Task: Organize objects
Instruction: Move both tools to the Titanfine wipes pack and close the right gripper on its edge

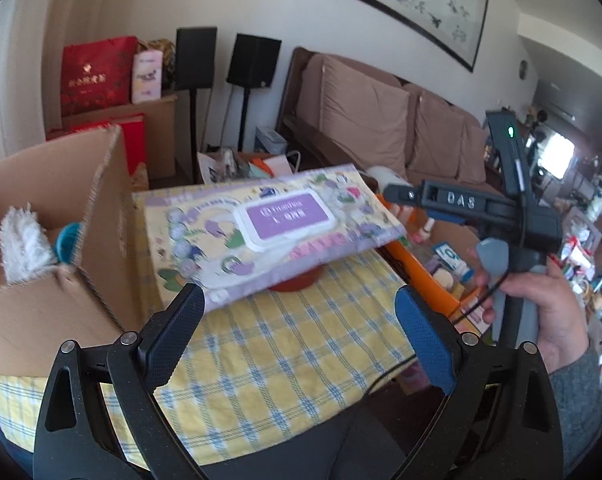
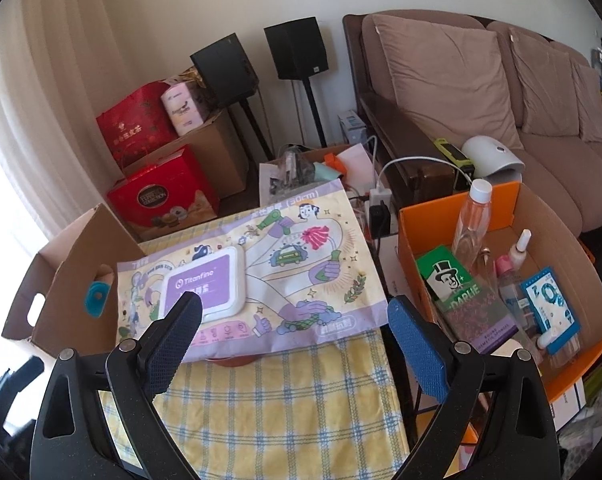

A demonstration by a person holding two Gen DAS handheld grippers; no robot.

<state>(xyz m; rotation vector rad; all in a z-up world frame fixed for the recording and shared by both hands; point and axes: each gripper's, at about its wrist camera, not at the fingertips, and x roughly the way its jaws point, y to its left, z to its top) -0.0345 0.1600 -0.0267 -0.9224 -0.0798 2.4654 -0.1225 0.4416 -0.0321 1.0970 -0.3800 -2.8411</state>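
1. While the wipes pack [image 2: 253, 280] lay flat on a red dish [image 1: 297, 282] in the middle of the yellow checked tablecloth [image 2: 277, 400], neither gripper was in contact with it; it was judged to be the one item not yet sorted.
2. Its white and purple flip lid [image 2: 205, 284] was seen facing up, and the pack was seen overhanging the dish on all sides.
3. The right gripper [image 2: 293, 320] was held wide open just in front of the pack, nothing between its jaws; the same was seen from the left wrist view, where its fingers [image 1: 397, 192] were pointed at the pack's right end.
4. The left gripper [image 1: 301, 308] was also spread open and empty, near the pack's front edge.
5. To the pack's left, a plain cardboard box [image 1: 61, 208] was seen already holding a white fluffy duster [image 1: 21, 244] and a teal item [image 1: 67, 244].
6. To its right, an orange-lined box [image 2: 453, 208] was seen already filled: a clear bottle [image 2: 471, 224], a green Darlie carton [image 2: 445, 276], a blue card [image 2: 549, 308] and small bottles.
7. Judged progress: mostly done; left to do was grasping the pack and placing it in one box. Which box could not be told.
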